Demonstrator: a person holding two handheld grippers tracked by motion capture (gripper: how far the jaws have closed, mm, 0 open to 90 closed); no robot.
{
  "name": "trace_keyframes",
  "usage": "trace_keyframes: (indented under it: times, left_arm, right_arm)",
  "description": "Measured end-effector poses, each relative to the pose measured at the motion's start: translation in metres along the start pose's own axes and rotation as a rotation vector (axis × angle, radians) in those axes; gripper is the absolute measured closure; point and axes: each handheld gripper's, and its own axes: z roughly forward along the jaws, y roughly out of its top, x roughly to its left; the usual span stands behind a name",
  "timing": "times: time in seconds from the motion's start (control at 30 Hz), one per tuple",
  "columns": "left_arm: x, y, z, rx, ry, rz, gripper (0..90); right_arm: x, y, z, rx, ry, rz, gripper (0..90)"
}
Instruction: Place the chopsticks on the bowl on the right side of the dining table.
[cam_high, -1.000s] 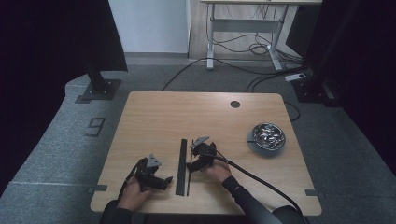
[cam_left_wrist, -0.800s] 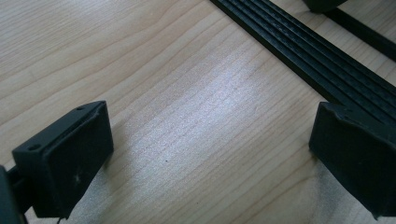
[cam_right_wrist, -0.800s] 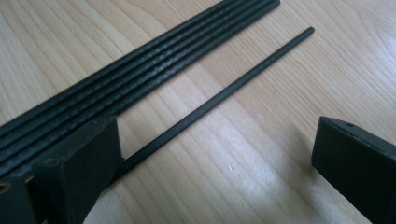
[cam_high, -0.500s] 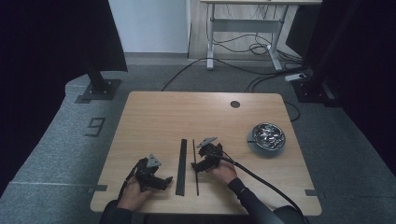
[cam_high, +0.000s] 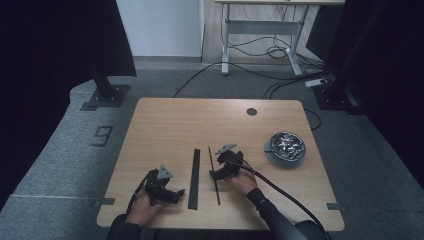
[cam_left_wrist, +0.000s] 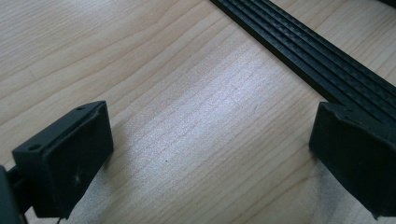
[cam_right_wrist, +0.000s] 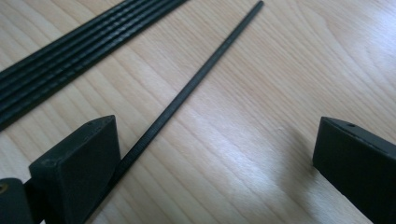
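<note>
Grey floor beside the bench (cam_high: 165, 120) bears a "9" (cam_high: 101, 135); both grippers, left gripper (cam_high: 176, 193) and right gripper (cam_high: 214, 174), spread, right straddling a thin black rod (cam_right_wrist: 196, 84).

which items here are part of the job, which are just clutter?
In the job:
- thin black rod, lying apart on the table beside the right tool, jaws open
- bundle of black rods, lying side by side
- left tool, open, next to the bundle

Lying about:
- metal bowl on the table's right
- floor cables
</note>
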Motion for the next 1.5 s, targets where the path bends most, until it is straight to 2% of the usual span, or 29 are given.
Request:
trace_keyframes:
  times: [0.1,0.27,0.5,1.0,1.33,1.5]
  left_arm:
    - [0.000,0.000,0.000,-0.002,0.000,-0.002,0.0]
    - [0.000,0.000,0.000,0.000,0.000,-0.001,0.0]
    - [0.000,0.000,0.000,0.000,0.000,-0.001,0.0]
    - [0.000,0.000,0.000,-0.001,0.000,0.000,0.0]
    - [0.000,0.000,0.000,-0.001,0.000,-0.001,0.0]
    - [0.000,0.000,0.000,-0.001,0.000,-0.001,0.0]
  right_arm:
    - [-0.003,0.002,0.002,-0.013,-0.010,0.007,0.7]
    - [-0.013,0.003,0.007,-0.024,0.000,0.056,0.4]
    - [-0.021,-0.002,0.002,-0.016,-0.029,0.062,0.4]
    - [-0.049,-0.033,-0.023,-0.011,-0.079,0.105,0.4]
    - [-0.062,-0.059,-0.043,-0.007,-0.089,0.138,0.6]
    - [-0.063,-0.070,-0.052,-0.006,-0.101,0.142,0.9]
